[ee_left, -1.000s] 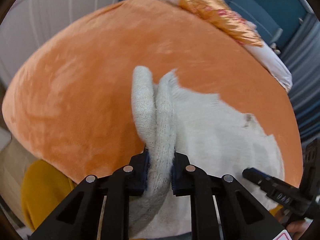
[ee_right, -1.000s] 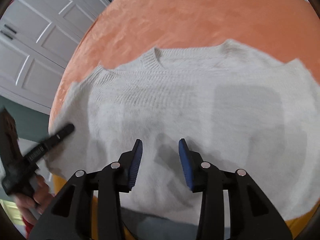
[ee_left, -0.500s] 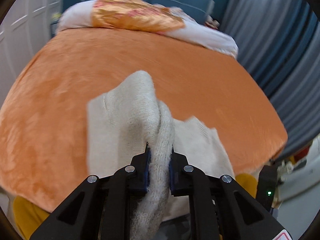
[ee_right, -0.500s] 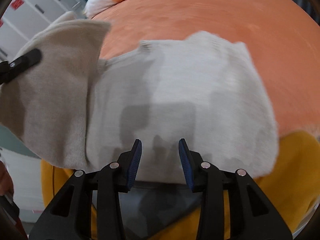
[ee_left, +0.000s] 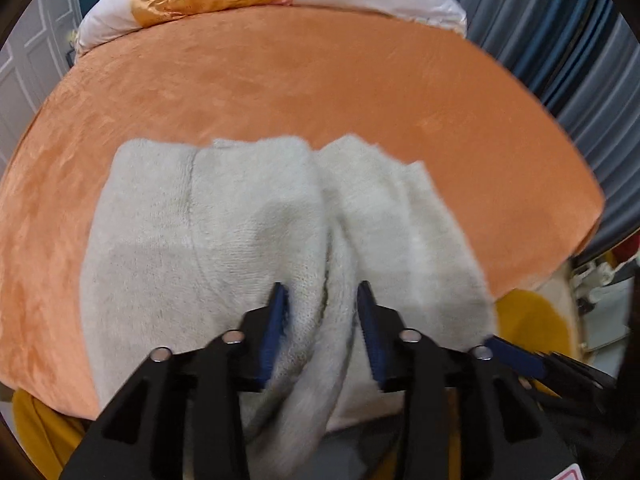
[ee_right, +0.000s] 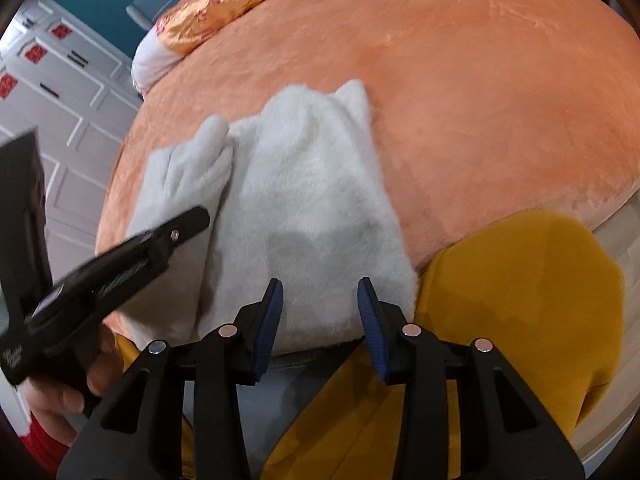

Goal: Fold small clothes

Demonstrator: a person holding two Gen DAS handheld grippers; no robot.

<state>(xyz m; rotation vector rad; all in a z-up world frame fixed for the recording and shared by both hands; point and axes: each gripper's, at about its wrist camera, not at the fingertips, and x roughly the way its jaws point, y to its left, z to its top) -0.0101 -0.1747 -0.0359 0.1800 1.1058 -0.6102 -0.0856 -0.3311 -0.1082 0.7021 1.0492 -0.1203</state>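
Orange bedspread (ee_left: pixel 280 92) under folded cream sweater (ee_left: pixel 208 224); left gripper (ee_left: pixel 322 320) and right gripper (ee_right: pixel 320 312) jaws released, lettering unreadable.

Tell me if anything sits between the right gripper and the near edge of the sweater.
Nothing visible does. The right gripper is open just above the near hem of the white sweater, with only bare knit between its fingers. The left gripper is off to the side.
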